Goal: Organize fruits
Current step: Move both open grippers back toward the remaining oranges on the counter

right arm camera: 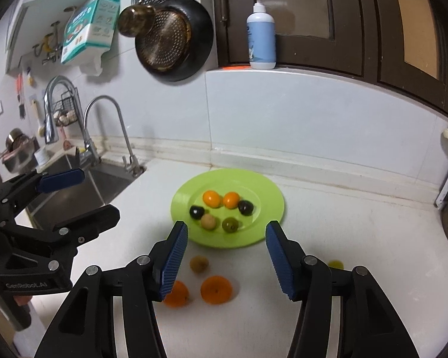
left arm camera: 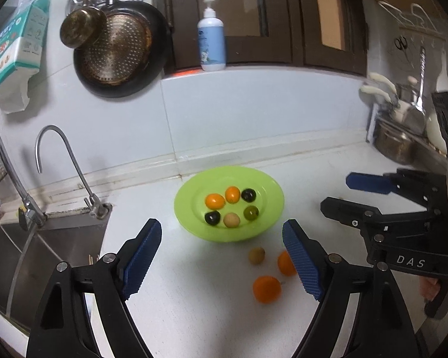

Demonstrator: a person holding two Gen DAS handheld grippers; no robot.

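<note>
6 fruits sit on the plate (right arm camera: 271, 197). Near its front rim, on the counter (right arm camera: 358, 223), 2 oranges (right arm camera: 216, 289), 1 longan (right arm camera: 199, 264) and 1 green fruit (right arm camera: 336, 265) remain. My left gripper (left arm camera: 221, 256) and right gripper (right arm camera: 227, 256) are both spread, empty.

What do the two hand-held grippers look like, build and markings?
Both match: the left hand-held gripper and right hand-held gripper have black angular frames with triangular cutouts, silver pivot bolts and blue ribbed finger pads. White lettering on the bodies: "DAS" on the right one, "GenRobot.AI" on the left. No cables visible.
</note>
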